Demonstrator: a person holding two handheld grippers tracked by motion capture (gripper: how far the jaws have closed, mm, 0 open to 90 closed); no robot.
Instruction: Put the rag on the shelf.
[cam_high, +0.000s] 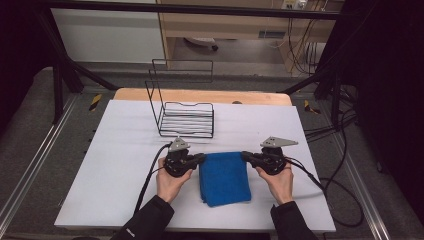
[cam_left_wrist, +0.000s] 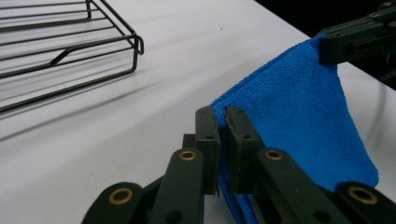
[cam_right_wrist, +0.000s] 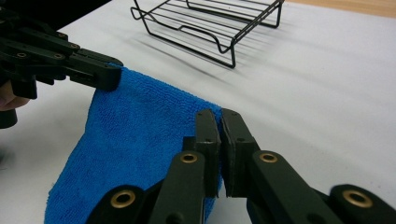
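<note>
High view: folded blue cloth (cam_high: 224, 177), fuzzy, rectangular, lower centre on white table (cam_high: 115, 165); left gripper (cam_high: 201, 158) and right gripper (cam_high: 245, 156) each clamped on top corner. Wire rack (cam_high: 186, 119) above centre.
Left gripper view: cloth right of centre, corner pinched, edge stretched taut.
Right gripper view: cloth lower left, terry nap visible.

We see a flat white table top (cam_high: 125, 165) carrying an empty black wire rack (cam_high: 186, 119) toward its far edge, and the lower end of a folded blue terry cloth (cam_high: 225, 181) resting near us.
</note>
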